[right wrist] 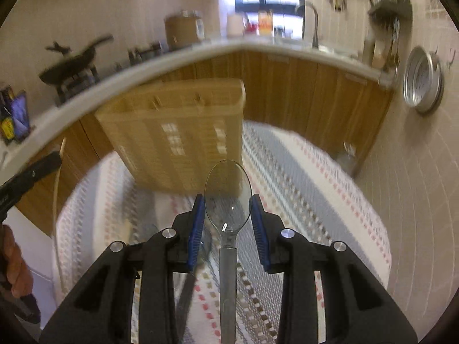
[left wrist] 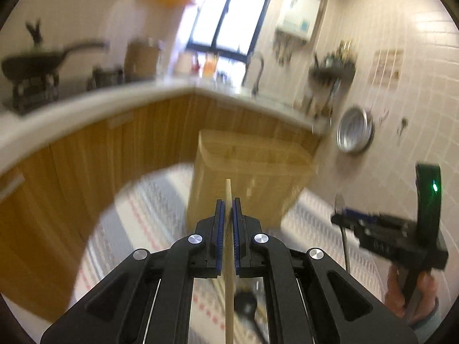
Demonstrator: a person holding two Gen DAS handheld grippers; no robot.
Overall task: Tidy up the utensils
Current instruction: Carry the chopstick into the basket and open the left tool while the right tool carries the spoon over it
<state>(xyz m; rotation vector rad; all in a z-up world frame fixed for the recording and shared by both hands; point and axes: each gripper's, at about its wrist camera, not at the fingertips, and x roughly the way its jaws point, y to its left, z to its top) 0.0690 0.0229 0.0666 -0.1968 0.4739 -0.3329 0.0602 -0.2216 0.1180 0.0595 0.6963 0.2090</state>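
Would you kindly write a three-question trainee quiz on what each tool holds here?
1. True or false: the left tool is shut on a wooden stick.
2. What does the right tool grip: A fork, B clear plastic spoon, C knife?
3. Fill in: behind both tools stands a beige slotted ____ on the patterned cloth.

Key: 1 true; 2 B; 3 holder.

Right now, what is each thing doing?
Left tool: shut on the wooden stick.
Wooden stick: clamped, pointing forward.
Right tool: shut on the clear spoon.
Clear spoon: held by its bowl, handle hanging back.
Slatted utensil box: standing on the striped cloth.
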